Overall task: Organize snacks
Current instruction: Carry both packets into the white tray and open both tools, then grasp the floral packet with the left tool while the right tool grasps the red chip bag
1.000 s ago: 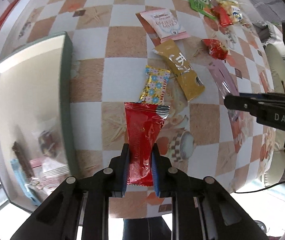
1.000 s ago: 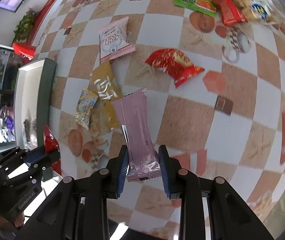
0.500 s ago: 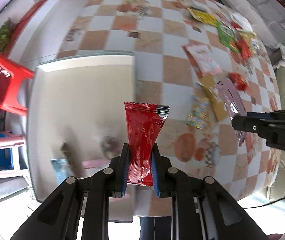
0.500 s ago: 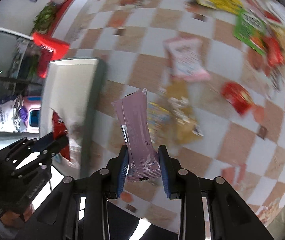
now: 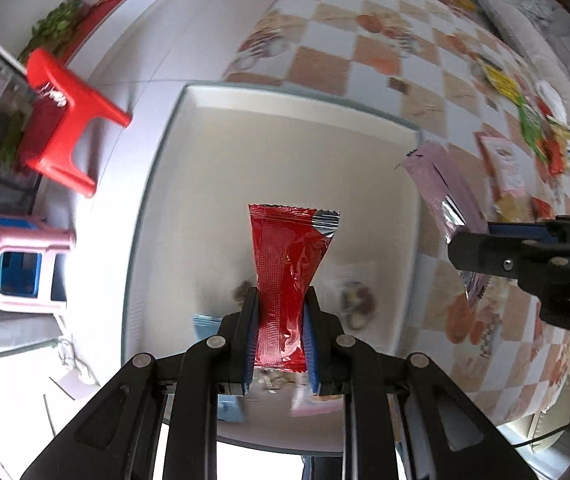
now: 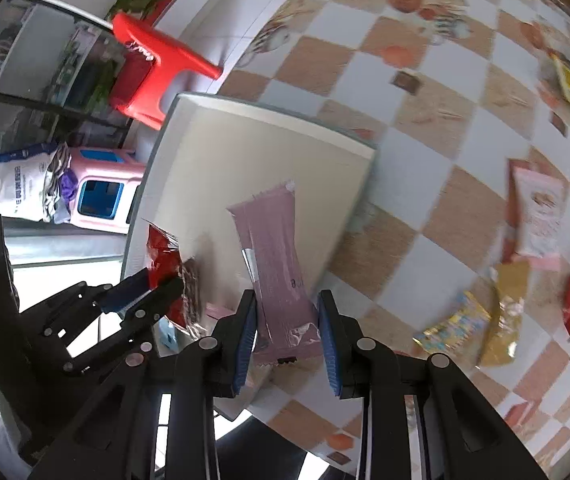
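My left gripper (image 5: 279,304) is shut on a red snack packet (image 5: 289,264) and hangs over the white box (image 5: 285,152), pointing down into it. The right gripper (image 6: 287,312) is shut on a pink snack packet (image 6: 273,256), over the box's (image 6: 269,152) right part near its edge. Each gripper shows in the other's view: the right gripper (image 5: 465,248) with the pink packet (image 5: 441,184), the left gripper (image 6: 165,280) with the red packet (image 6: 163,252). Blurred packets (image 5: 359,304) lie on the box floor. Loose snacks (image 6: 481,324) stay on the checked tablecloth (image 6: 425,92).
A red plastic stool (image 5: 65,120) and a pink and blue stool (image 5: 25,272) stand on the floor left of the table. More packets (image 5: 533,136) lie along the table's far right. A white bag (image 6: 21,188) sits by the pink stool.
Both grippers have swung left from over the tablecloth to over the white box, each keeping its packet. The view has rolled and the loose snacks now lie far to the right.
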The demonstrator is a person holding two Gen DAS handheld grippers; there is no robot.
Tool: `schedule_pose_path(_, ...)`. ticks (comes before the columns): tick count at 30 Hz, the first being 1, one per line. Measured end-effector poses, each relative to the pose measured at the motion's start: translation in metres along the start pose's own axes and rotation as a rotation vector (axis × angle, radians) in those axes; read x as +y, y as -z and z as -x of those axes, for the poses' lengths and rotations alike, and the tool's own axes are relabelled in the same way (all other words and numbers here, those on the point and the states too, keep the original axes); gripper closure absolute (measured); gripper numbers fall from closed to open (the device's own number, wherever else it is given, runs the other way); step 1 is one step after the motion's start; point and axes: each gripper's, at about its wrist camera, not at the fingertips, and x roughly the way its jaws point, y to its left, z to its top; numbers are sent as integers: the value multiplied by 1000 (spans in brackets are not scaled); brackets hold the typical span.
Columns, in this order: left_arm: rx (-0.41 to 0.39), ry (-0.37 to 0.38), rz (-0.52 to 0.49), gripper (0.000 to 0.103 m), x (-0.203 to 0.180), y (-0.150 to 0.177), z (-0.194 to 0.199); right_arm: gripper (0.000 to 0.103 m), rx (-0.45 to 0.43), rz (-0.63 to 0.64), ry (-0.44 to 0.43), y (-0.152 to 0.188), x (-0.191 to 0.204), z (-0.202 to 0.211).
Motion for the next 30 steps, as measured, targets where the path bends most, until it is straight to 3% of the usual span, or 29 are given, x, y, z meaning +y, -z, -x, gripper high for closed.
schedule_pose_path(9,38,-28,33,80,18,4,-20,69,59,-5,10,-6,9,-20)
schedule_pose_path(10,42,-31,32,77,18,5,-21,62,62,-11,11,-5,8,-20)
schedule_pose_path(11,49,-32,30,74,18,6,-23,34,64,-19,13,-4,5,-19)
schedule_pose_path(12,55,-33,30,59,18,6,-25,10,59,-27,17,-3,2,-18)
schedule_pose_path(13,55,-38,30,39,18,7,-25,7,47,-36,22,-1,-2,-15)
schedule_pose_path(15,31,-58,30,24,18,9,-22,7,39,-57,30,3,-11,-9)
schedule_pose_path(19,34,-50,12,24,13,8,-20,7,52,-140,48,19,-44,-4)
schedule_pose_path(21,30,-42,-2,24,6,7,-17,0,61,-190,63,32,-65,-1)
schedule_pose_path(23,27,-26,-15,24,-2,5,-15,0,65,-260,83,51,-90,2)
schedule_pose_path(30,16,43,-150,24,-64,3,-2,0,71,-496,97,112,-165,12)
